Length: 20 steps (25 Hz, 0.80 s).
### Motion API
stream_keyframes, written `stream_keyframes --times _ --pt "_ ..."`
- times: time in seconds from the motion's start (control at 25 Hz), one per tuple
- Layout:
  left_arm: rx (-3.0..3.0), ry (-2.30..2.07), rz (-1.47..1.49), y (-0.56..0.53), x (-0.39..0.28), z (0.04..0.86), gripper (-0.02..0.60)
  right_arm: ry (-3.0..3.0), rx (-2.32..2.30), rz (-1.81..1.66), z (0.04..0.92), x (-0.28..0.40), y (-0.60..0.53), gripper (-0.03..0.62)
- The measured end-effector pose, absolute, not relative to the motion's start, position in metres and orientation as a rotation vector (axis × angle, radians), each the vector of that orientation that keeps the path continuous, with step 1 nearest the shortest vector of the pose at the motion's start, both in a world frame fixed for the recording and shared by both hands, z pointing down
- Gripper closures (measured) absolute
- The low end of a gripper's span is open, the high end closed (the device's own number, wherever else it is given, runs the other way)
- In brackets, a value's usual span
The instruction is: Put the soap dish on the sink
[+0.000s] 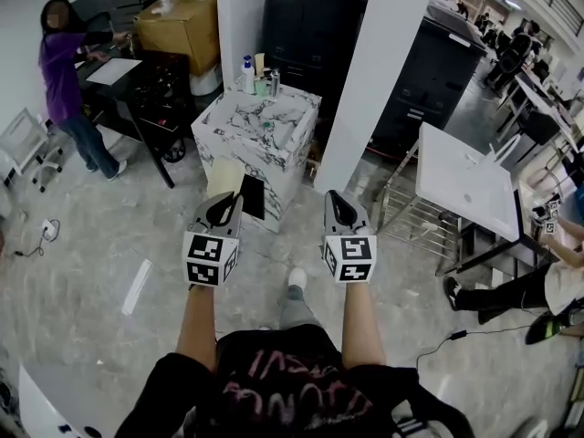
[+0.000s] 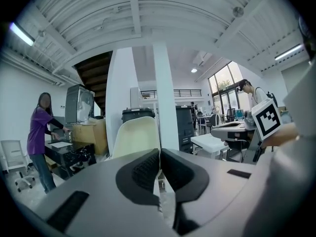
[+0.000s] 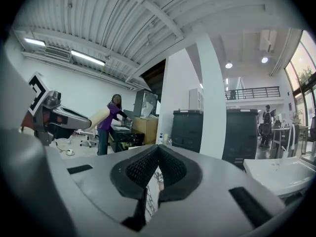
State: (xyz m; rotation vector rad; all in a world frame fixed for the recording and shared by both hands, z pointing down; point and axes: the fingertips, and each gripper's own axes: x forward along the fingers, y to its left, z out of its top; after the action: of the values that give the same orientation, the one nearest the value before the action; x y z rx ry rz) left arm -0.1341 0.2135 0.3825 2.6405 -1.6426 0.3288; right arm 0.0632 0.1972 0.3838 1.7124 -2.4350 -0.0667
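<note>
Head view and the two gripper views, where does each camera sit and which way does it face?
Head view: on the person's head, facing steeply down at the marble counter; shows both forearms, the left gripper and the right gripper.
Left gripper view: on the left gripper, looking along its shut jaws at a cream chair.
Right gripper view: on the right gripper, looking along its shut jaws toward black cabinets.
Shared: both gripper views catch the person in purple and the white pillar.
</note>
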Motion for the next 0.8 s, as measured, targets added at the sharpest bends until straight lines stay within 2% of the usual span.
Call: stream_keyframes --times 0.8 --pt "2.61 -1.599 0.453 0.064 -0.117 0.421 0.554 -2.434 1.747 0.044 0.409 0.09 0.038 0.582"
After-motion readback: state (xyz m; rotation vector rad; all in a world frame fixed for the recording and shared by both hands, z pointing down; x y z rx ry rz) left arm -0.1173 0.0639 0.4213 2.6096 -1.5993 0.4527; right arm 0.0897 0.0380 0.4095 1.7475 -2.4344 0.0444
